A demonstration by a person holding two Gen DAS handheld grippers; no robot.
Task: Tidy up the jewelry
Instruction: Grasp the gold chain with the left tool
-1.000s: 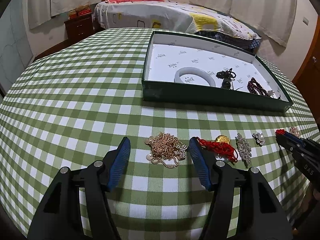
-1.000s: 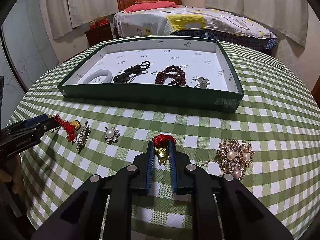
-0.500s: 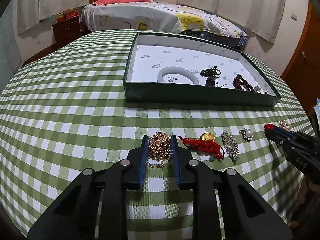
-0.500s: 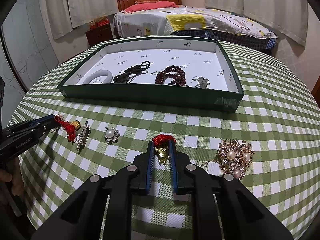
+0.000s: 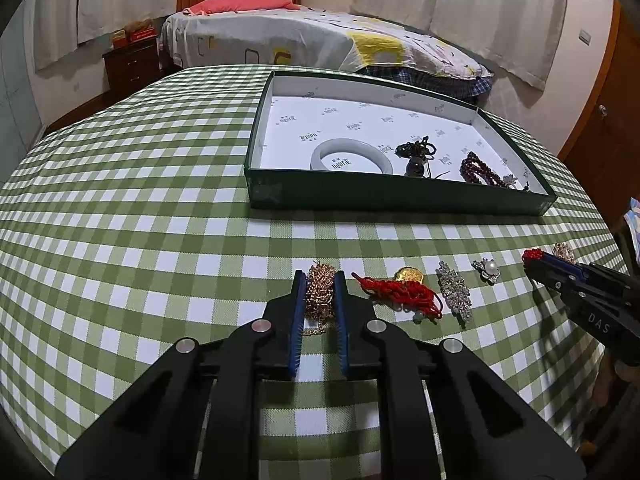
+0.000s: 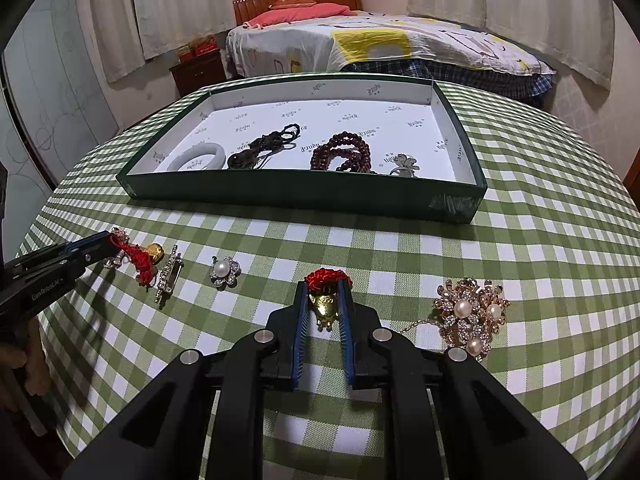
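Observation:
My left gripper (image 5: pixel 319 280) is shut on a gold chain necklace (image 5: pixel 320 294) and holds it just above the green checked tablecloth. My right gripper (image 6: pixel 323 290) is shut on a gold charm with a red cord knot (image 6: pixel 326 298), low over the cloth. It also shows in the left wrist view (image 5: pixel 538 258). A green tray with a white floor (image 5: pixel 396 200) holds a white bangle (image 5: pixel 351 155), a dark cord pendant (image 5: pixel 416 156) and a dark red bead bracelet (image 5: pixel 480 170).
On the cloth lie a red cord with a gold bead (image 5: pixel 400 288), a rhinestone bar brooch (image 5: pixel 454 292), a pearl flower brooch (image 5: pixel 487 269) and a large pearl cluster brooch (image 6: pixel 470 316). The tray (image 6: pixel 304 196) stands behind them. A bed (image 5: pixel 320 36) is beyond the table.
My left gripper was open around the gold chain and has shut on it, then lifted and drawn back a little. My right gripper has stayed put with the charm.

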